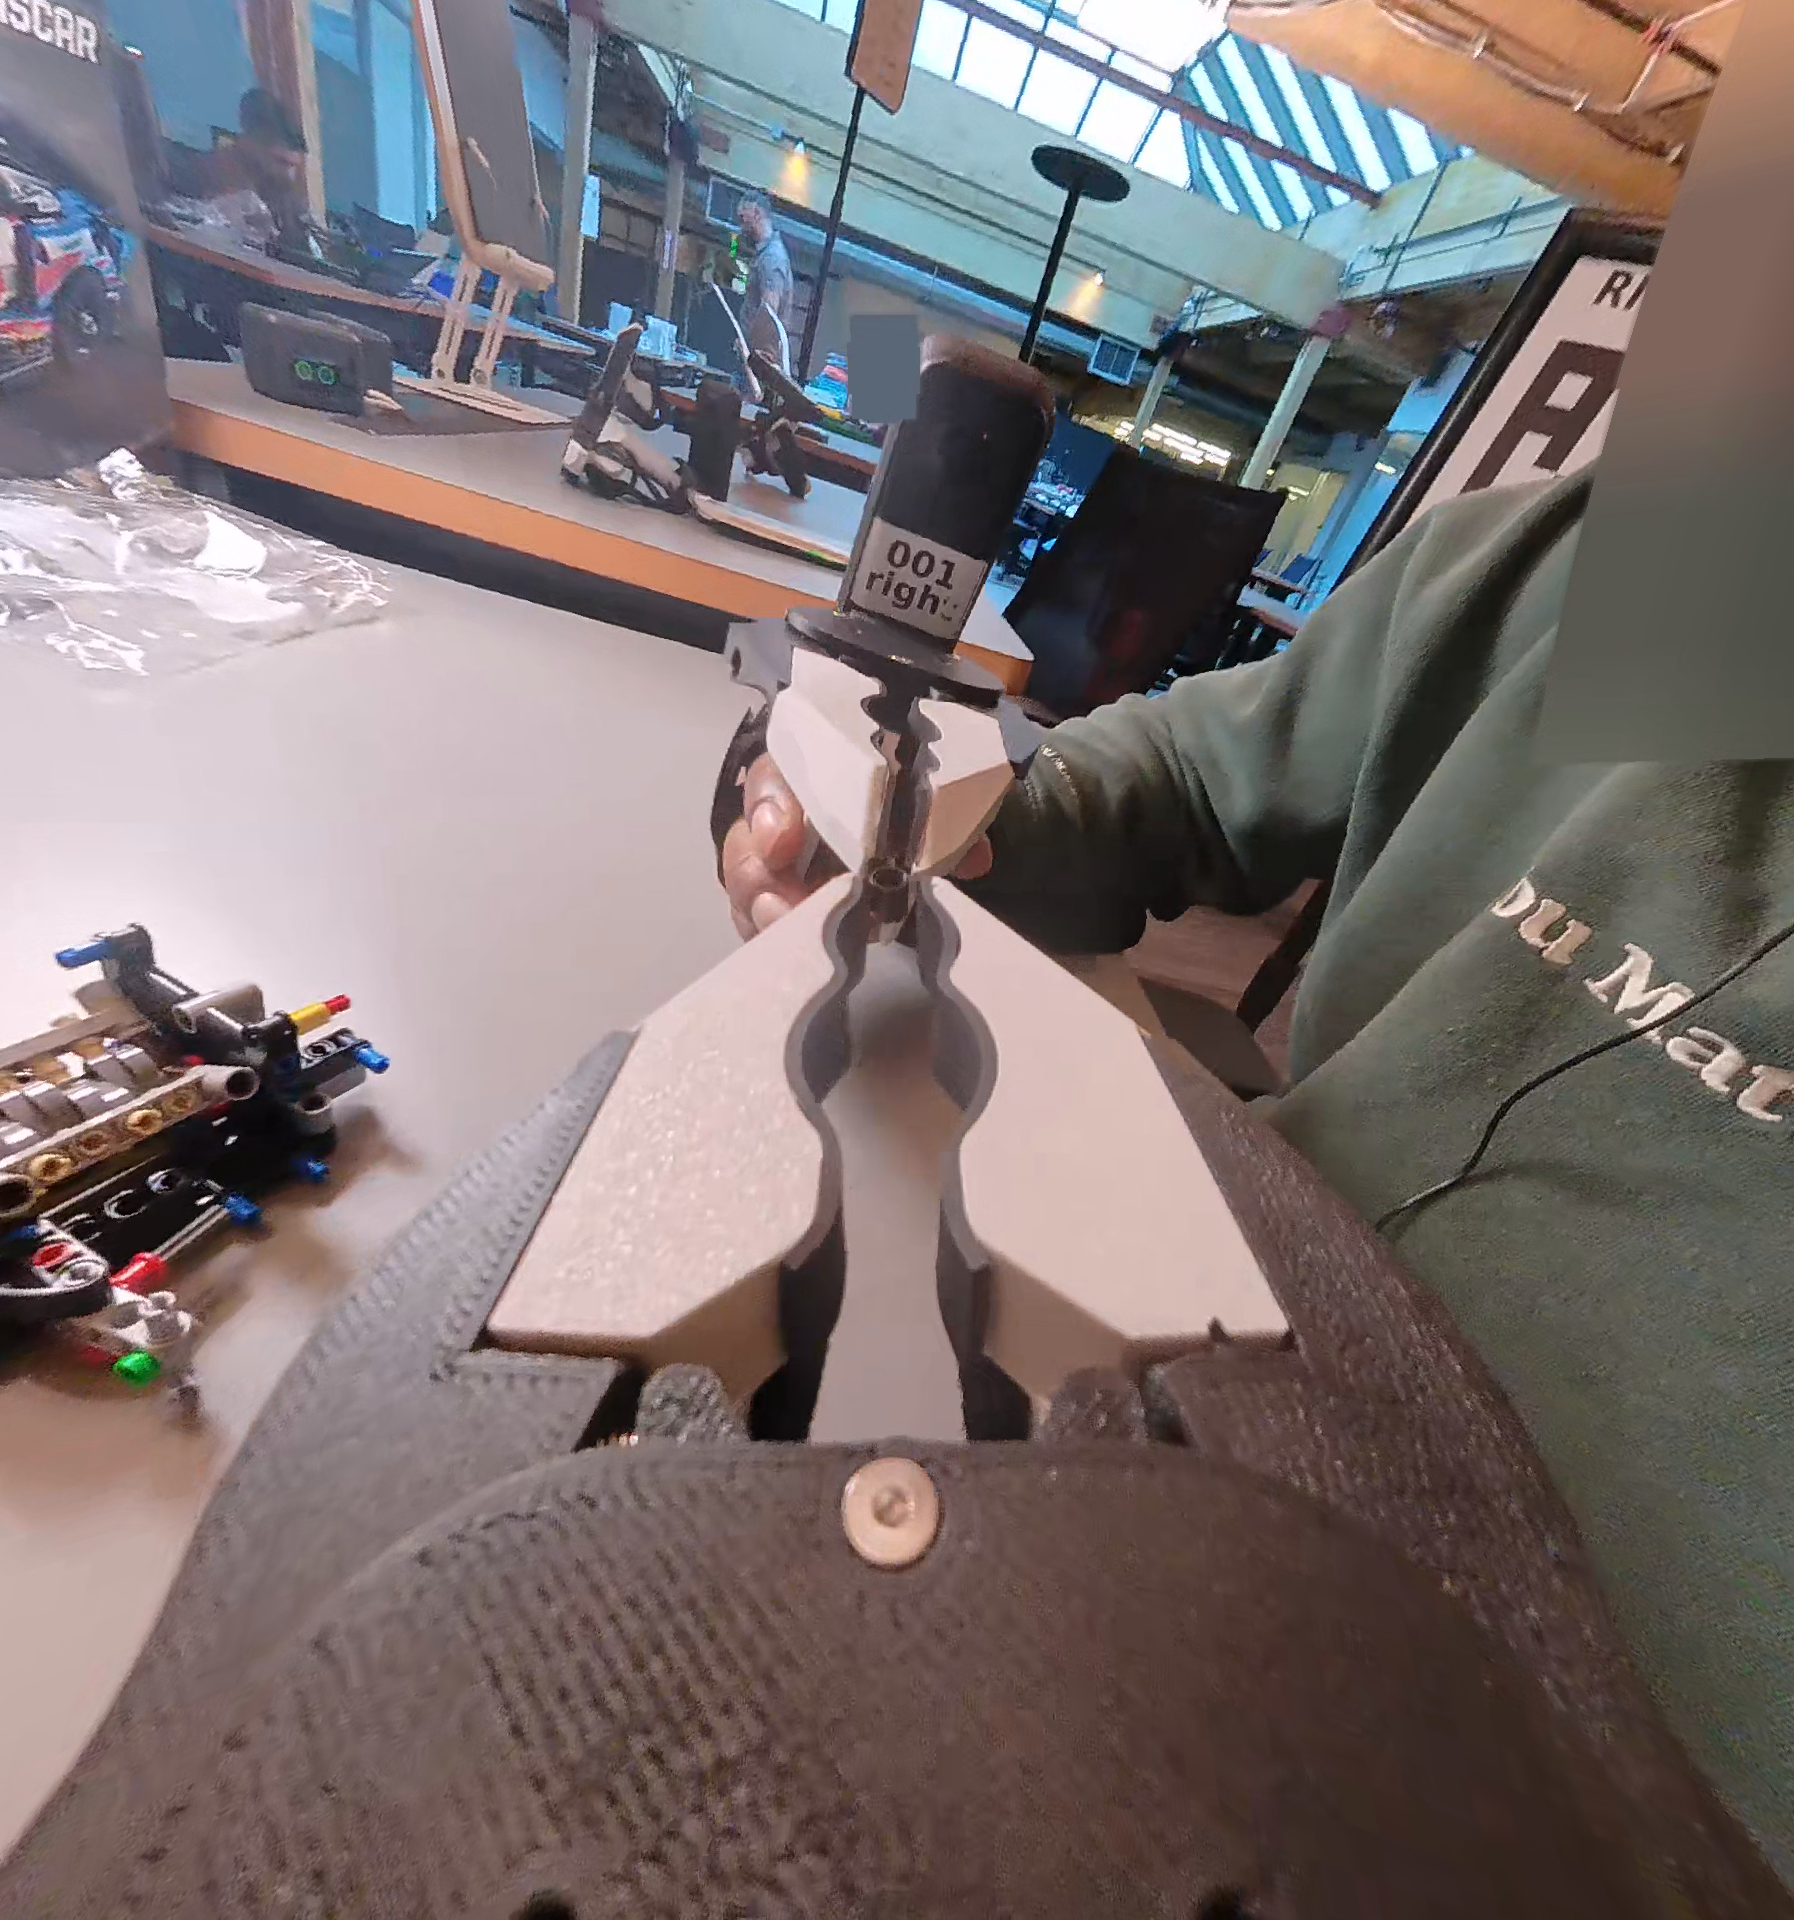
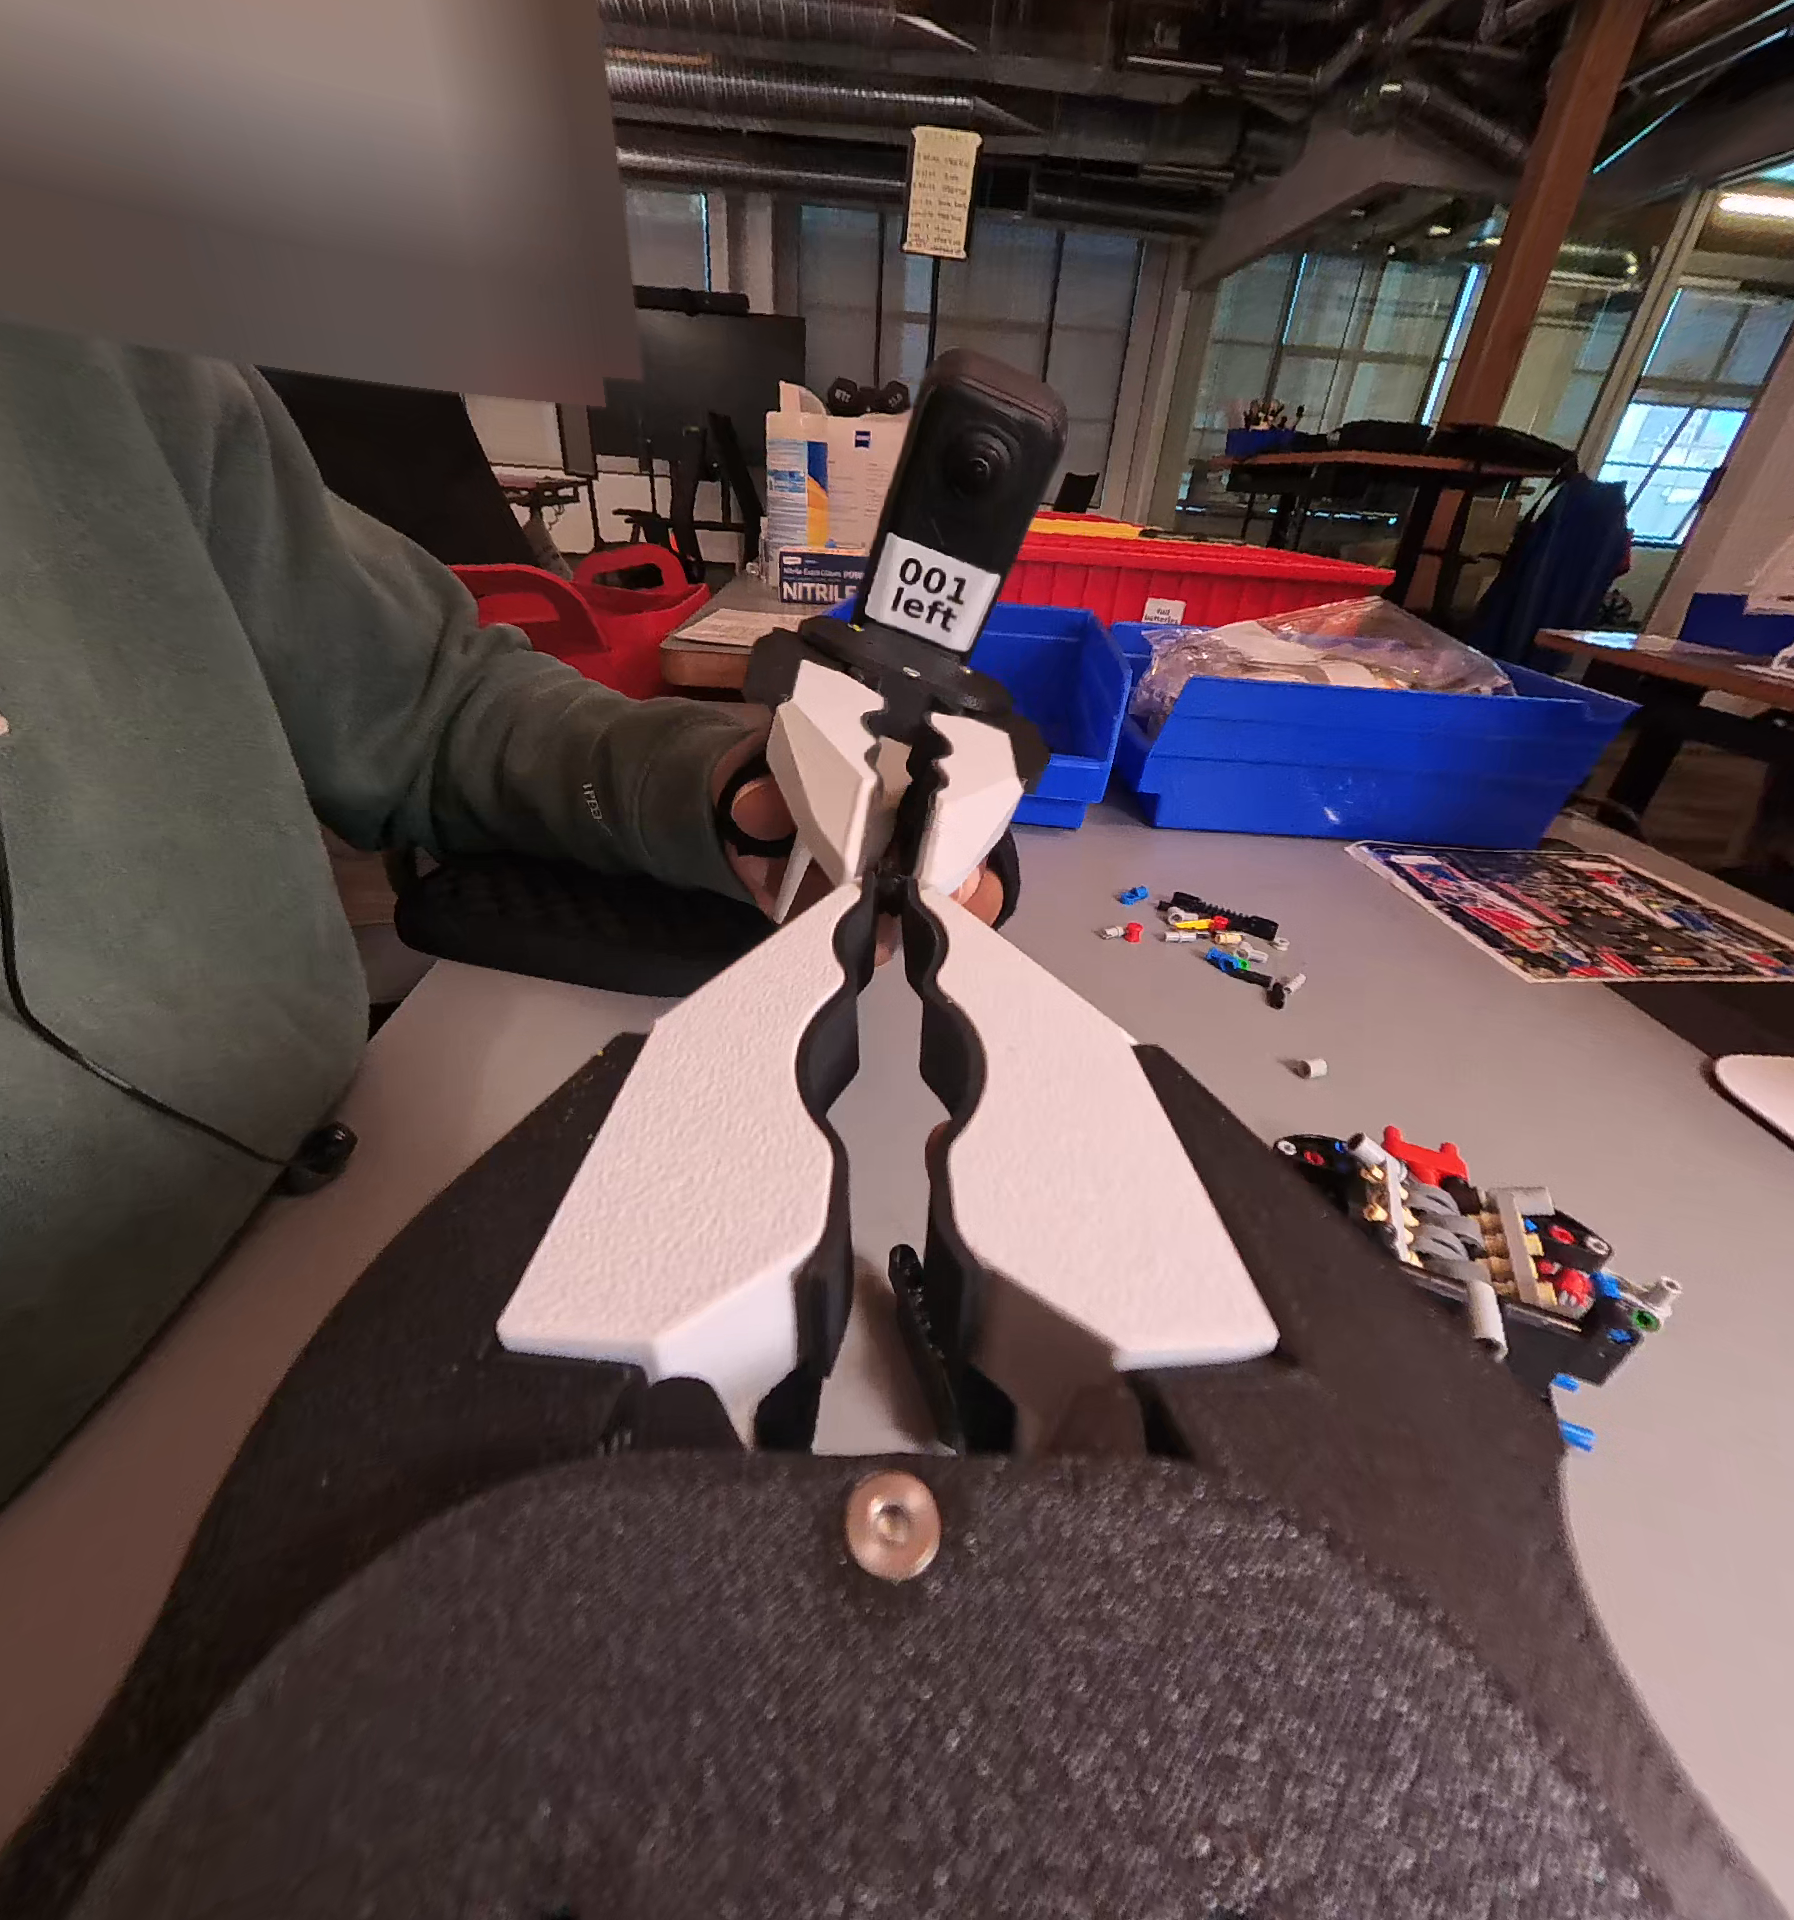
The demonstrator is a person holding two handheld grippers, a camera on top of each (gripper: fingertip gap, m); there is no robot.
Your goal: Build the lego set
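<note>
My two grippers meet tip to tip in the air above the grey table (image 1: pixel 405 790). My left gripper (image 1: pixel 888 906) is shut on a small grey tube-shaped Lego piece (image 1: pixel 886 883) at its tips. My right gripper (image 2: pixel 888 902) faces it and is shut on a black Lego beam (image 2: pixel 919 1340) that runs back between its fingers; the beam also shows in the left wrist view (image 1: pixel 905 774). The partly built Lego model (image 1: pixel 114 1143) lies on the table to the left, and shows to the right in the right wrist view (image 2: pixel 1475 1247).
Loose small Lego pieces (image 2: pixel 1215 935) and a single grey piece (image 2: pixel 1311 1067) lie on the table. An instruction booklet (image 2: pixel 1599 914) lies beyond them, with blue bins (image 2: pixel 1371 748) behind. Clear plastic bags (image 1: pixel 124 571) lie at the far left. A person in a green sweatshirt (image 1: pixel 1599 1039) holds both grippers. Left and right tips are no more than a few centimetres apart. The partly built Lego model (image 1: pixel 114 1143) is about 15 cm from both grippers' fingertips.
</note>
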